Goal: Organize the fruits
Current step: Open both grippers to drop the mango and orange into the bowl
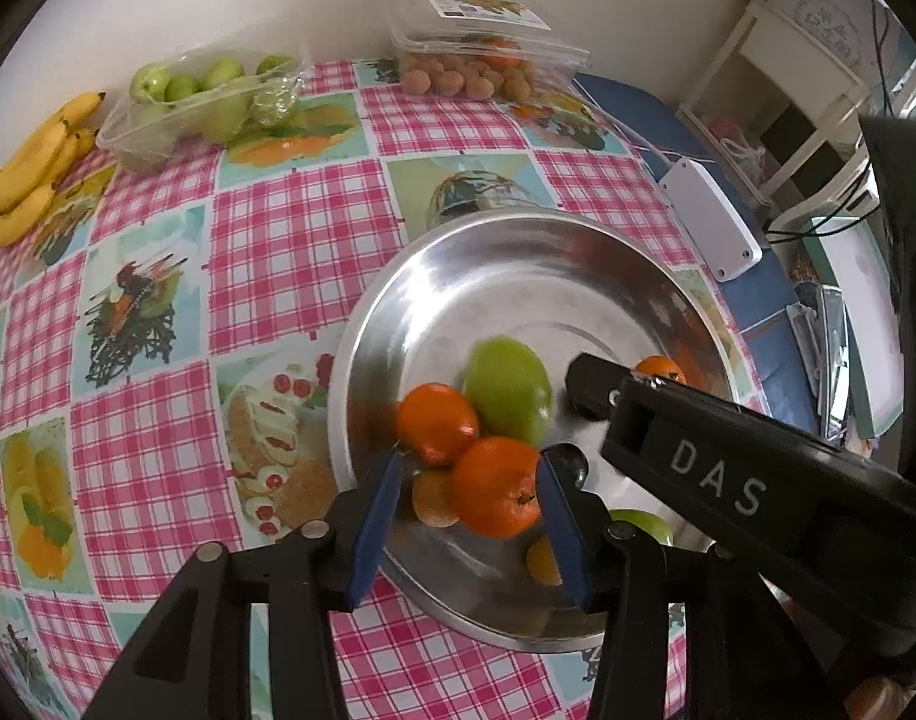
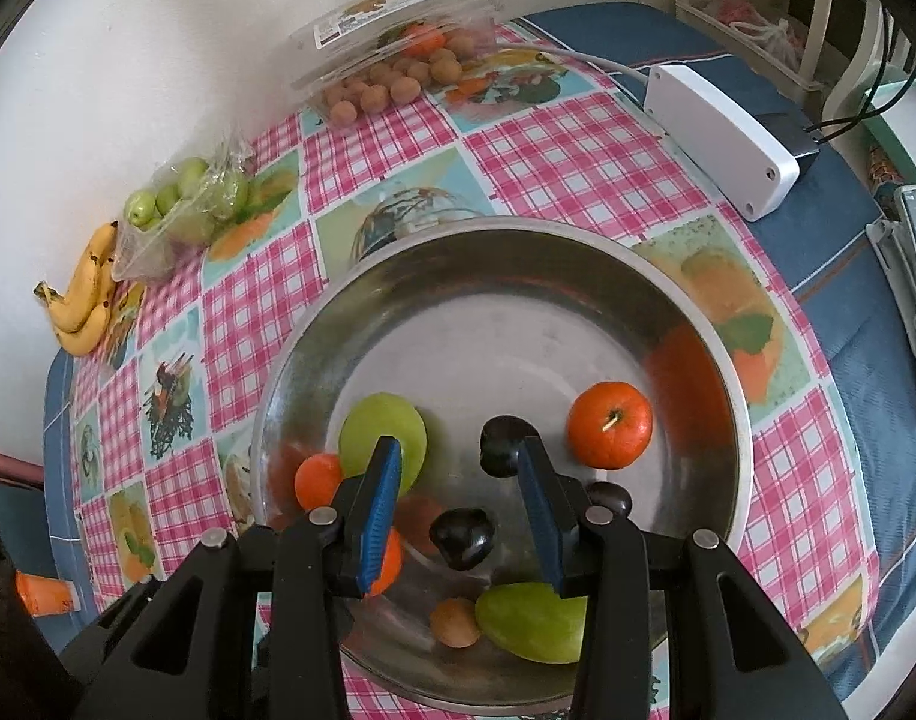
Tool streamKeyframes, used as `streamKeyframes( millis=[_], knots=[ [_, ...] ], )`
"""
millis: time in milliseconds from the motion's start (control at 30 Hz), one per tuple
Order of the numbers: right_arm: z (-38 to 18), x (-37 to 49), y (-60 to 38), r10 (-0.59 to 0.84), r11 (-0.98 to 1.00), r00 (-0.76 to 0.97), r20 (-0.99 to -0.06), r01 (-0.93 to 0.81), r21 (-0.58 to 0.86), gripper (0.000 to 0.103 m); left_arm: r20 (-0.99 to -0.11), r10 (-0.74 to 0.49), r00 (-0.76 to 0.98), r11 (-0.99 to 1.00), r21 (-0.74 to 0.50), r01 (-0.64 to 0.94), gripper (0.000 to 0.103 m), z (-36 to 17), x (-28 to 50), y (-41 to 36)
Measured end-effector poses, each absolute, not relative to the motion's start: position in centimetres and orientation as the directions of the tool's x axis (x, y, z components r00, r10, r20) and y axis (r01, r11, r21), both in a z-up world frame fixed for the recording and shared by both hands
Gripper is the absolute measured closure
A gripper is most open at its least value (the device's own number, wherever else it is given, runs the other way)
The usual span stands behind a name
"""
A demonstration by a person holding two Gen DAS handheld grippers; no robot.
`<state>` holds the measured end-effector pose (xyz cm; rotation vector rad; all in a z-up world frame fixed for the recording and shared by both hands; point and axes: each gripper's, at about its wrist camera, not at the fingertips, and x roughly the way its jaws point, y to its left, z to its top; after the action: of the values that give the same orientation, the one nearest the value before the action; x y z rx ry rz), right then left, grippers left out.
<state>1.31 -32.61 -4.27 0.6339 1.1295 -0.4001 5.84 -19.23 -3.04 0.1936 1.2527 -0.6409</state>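
A steel bowl (image 1: 362, 360) stands on the checked tablecloth and holds mixed fruit. My left gripper (image 1: 466, 462) hangs over its near side, jaws open around a tangerine (image 1: 496, 489). The right pad is at the peel and the left pad stands clear of it. A second tangerine (image 1: 437, 420) and a green apple (image 1: 508, 387) lie just beyond. My right gripper (image 2: 459, 447) is open over the bowl (image 2: 278, 396), with a dark fruit (image 2: 462, 537) lying loose below its fingers. Another tangerine (image 2: 607, 423), a green apple (image 2: 529, 621) and a small brown fruit (image 2: 455, 621) lie nearby.
Bananas (image 1: 32, 162) lie at the far left by the wall. Beside them stand a clear tray of green fruit (image 1: 188, 102) and a clear box of small brown fruit (image 1: 475, 60). A white device with a cable (image 1: 709, 216) sits right of the bowl, near the table edge.
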Motion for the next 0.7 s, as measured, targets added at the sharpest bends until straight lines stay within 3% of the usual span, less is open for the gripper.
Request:
streamKeyframes(
  millis=[233,433,567,600,667,700],
  knots=[
    [-4.1,0.6,-32.8,0.0,0.756,0.376,-0.927,0.607,0.246,0.061,-0.92,-0.353,0.17,0.839,-0.231,0.492,0.047,-2.5,6.5,-17.4],
    [-3.8,-0.2,-32.5,-0.006,0.761,0.376,-0.927,0.603,0.24,0.051,-0.916,-0.363,0.17,0.859,-0.258,0.442,0.043,-2.3,7.0,-15.8],
    [-3.9,-0.6,-32.1,-0.017,0.771,0.363,-0.932,0.598,0.218,0.05,-0.923,-0.326,0.204,0.894,-0.23,0.384,0.03,-2.6,7.5,-14.3],
    [-4.0,-0.6,-32.0,-0.017,0.772,0.361,-0.932,0.597,0.217,0.048,-0.928,-0.303,0.219,0.906,-0.209,0.369,0.024,-2.7,7.7,-13.9],
    [-4.1,-0.8,-31.6,-0.018,0.778,0.361,-0.932,0.591,0.214,0.032,-0.936,-0.251,0.246,0.928,-0.161,0.336,0.017,-3.0,8.1,-12.8],
    [-4.2,-0.9,-31.4,-0.017,0.782,0.362,-0.932,0.586,0.214,0.029,-0.938,-0.23,0.259,0.937,-0.141,0.321,0.014,-3.2,8.2,-12.3]
  ],
)
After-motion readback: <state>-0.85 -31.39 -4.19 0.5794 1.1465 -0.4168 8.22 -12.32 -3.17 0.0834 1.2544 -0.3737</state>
